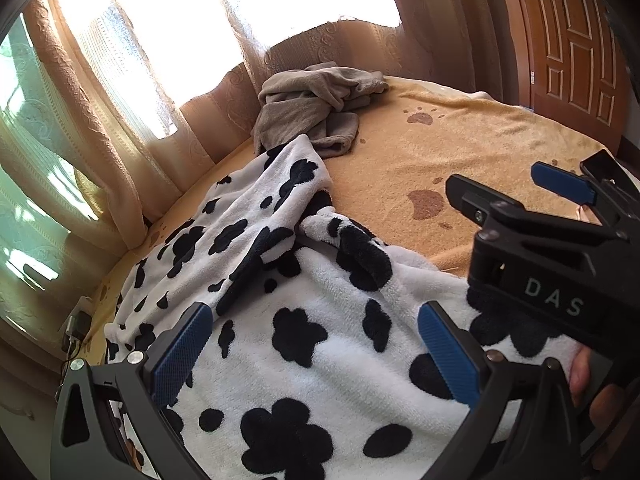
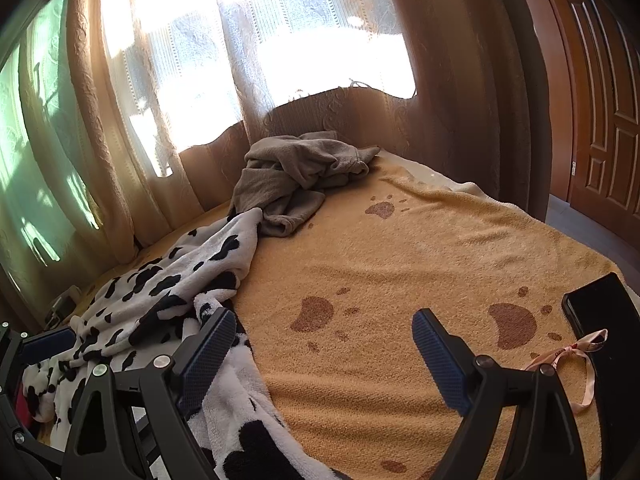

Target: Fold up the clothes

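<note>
A white fleece garment with black cow spots (image 1: 248, 240) lies crumpled across the near left of the bed; the right wrist view shows the cow-spot garment (image 2: 160, 292) too. My left gripper (image 1: 316, 352) hovers over its broad near part, open, with nothing between the blue pads. My right gripper (image 2: 320, 340) is open above the orange bedspread, its left finger over the garment's edge. From the left wrist camera, the right gripper (image 1: 498, 180) appears at the right. A crumpled grey garment (image 1: 312, 108) (image 2: 296, 168) sits at the far side, touching the spotted one's far tip.
An orange bedspread with brown paw prints (image 1: 480, 132) (image 2: 400, 248) covers the bed. A black phone (image 2: 600, 312) and a pink ribbon (image 2: 576, 356) lie at its right edge. Curtains (image 2: 120, 160) hang behind the bed, a wooden door (image 2: 608, 120) stands at right. A hand (image 1: 588, 392) shows at lower right.
</note>
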